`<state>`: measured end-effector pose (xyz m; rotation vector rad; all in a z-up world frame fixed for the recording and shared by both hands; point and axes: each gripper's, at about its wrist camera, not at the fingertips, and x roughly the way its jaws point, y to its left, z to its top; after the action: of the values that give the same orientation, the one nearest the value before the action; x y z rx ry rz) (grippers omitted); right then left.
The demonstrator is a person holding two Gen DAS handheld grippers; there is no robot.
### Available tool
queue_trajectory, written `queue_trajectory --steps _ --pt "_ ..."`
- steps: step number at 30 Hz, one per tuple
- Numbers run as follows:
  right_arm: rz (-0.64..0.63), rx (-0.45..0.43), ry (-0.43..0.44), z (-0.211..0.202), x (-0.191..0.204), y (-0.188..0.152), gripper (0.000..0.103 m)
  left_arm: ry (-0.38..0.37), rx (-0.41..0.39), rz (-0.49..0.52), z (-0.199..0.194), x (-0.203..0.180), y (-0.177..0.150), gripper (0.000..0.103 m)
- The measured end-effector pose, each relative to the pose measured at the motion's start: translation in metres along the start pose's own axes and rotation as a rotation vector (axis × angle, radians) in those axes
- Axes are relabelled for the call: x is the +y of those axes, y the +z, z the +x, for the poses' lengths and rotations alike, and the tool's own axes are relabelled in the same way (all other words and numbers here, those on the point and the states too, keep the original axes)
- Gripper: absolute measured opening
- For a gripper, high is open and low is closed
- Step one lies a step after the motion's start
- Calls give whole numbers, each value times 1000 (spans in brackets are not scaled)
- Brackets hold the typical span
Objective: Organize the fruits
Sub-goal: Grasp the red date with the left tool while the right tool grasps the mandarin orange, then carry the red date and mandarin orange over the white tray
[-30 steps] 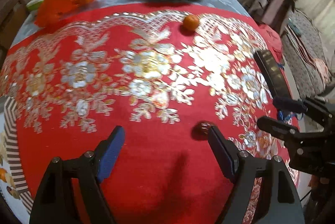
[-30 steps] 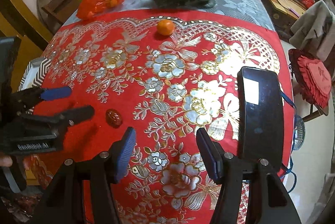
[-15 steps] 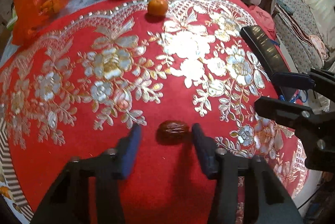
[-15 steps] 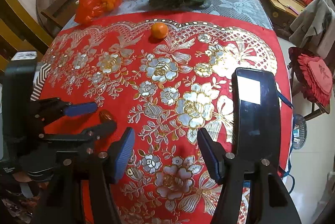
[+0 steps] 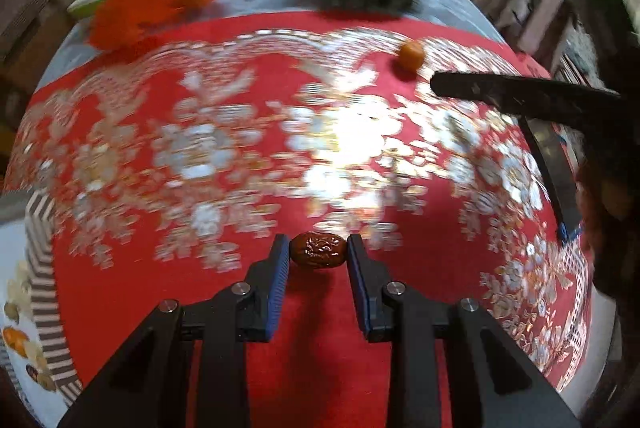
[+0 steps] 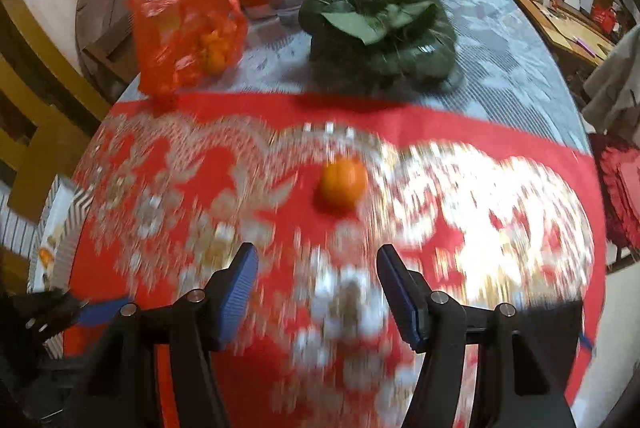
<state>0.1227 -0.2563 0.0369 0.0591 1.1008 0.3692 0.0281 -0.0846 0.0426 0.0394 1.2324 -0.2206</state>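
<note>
My left gripper [image 5: 318,252] is shut on a dark red date [image 5: 318,250], held just above the red embroidered cloth [image 5: 160,268]. A small orange [image 6: 343,181] sits on the cloth near its far edge, straight ahead of my right gripper [image 6: 318,268], which is open and empty and a short way from it. The orange also shows far right in the left wrist view [image 5: 411,55], next to the right gripper's black finger [image 5: 500,93].
A striped tray [image 5: 38,268] with fruit pieces lies at the table's left edge. An orange plastic bag of oranges [image 6: 188,40] and a leafy green vegetable [image 6: 380,24] sit behind the cloth. A black phone [image 5: 554,180] lies at the right.
My left gripper closed on the date and lifted it slightly. My right gripper moved forward toward the orange and stays open.
</note>
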Motion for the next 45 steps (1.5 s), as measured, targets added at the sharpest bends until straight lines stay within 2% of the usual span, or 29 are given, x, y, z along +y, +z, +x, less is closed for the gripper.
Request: queue_trajectory --steps 4,6,8,11,18,31,45 --pt "-47 30 -22 33 1 26 64 36 -8 -76 -10 34 -4 28" --pt "-77 56 -49 43 2 31 42 50 -6 -113 -13 51 -9 28" --pt "-114 53 -56 48 5 37 36 59 -5 -150 -15 64 -13 28" --pt "-134 55 -62 48 7 40 35 60 -6 -200 -19 81 -18 28" --pt "-156 45 11 22 35 25 35 77 -16 -253 -25 100 -24 28" --pt "-250 30 156 -9 147 -14 35 118 -86 -260 -60 123 -41 28" --pt "-413 40 252 -10 267 -24 35 173 -136 -359 -103 191 -85 28"
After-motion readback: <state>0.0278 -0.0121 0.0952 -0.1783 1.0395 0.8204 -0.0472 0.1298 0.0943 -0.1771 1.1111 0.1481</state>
